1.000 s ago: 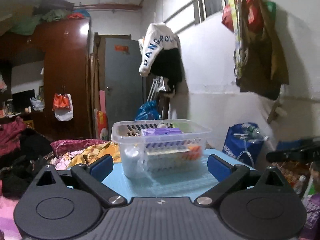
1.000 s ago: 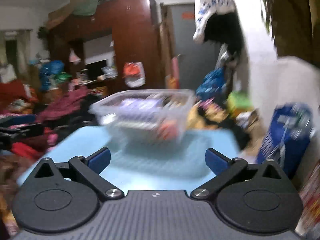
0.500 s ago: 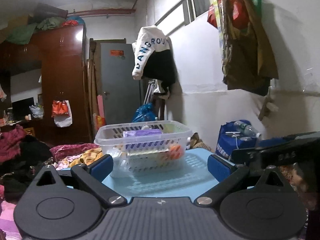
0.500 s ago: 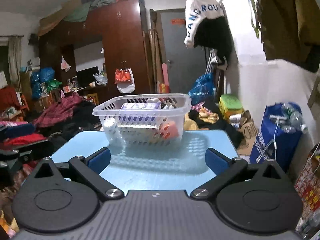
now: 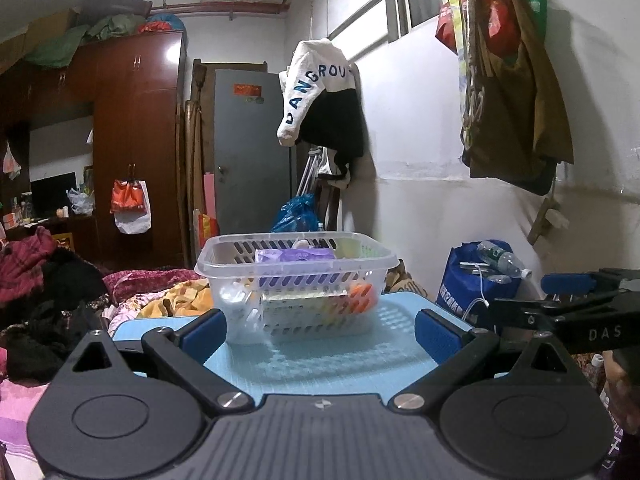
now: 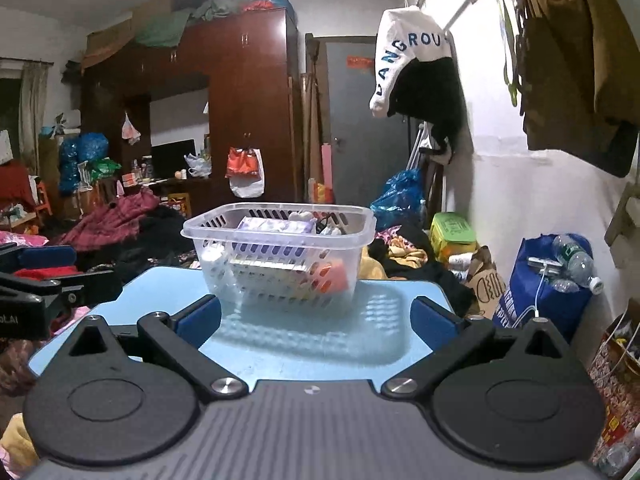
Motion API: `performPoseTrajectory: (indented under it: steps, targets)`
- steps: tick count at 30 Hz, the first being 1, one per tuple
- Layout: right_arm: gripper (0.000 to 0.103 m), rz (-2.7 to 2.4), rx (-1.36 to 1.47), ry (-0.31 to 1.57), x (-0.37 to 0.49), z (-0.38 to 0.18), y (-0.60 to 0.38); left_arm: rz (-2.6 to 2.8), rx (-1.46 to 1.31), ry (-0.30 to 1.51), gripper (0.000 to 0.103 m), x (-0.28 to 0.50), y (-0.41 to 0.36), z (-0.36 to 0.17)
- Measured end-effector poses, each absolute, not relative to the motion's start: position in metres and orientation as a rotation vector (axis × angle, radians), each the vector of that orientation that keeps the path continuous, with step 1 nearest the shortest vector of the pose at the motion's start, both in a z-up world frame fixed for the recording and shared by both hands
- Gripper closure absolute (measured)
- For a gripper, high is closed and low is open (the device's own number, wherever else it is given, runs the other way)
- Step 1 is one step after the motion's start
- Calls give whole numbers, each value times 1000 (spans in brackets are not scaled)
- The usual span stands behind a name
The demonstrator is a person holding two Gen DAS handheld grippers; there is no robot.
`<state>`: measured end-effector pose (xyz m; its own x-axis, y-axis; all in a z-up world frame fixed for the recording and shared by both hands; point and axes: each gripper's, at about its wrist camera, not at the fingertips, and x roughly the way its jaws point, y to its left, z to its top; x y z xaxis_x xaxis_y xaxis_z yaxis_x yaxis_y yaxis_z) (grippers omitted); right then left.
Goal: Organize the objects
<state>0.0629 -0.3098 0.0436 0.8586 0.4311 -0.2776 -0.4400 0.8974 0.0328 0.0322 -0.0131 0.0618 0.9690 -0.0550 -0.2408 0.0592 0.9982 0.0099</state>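
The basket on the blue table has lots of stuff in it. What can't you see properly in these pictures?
- Basket contents: in both wrist views the slotted, cloudy walls hide most items; only a purple pack and something orange show, both unidentifiable.
- Table near edge: covered by each gripper's black body.
- Right gripper: in the left wrist view the frame edge cuts it off.
- Left gripper: likewise cut off in the right wrist view.

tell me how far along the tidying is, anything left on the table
Looks close to done: the clear basket on the blue table already holds a purple pack and other items. Nothing is in hand; the left gripper and right gripper are both open and empty. No loose item shows on the visible tabletop.
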Motion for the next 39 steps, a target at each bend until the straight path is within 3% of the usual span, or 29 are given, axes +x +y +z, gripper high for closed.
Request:
performPoseTrajectory:
  steps: [39]
  targets:
    - [0,463,-10,306,67,42,-314,-44,32,253,2,33,-21,60]
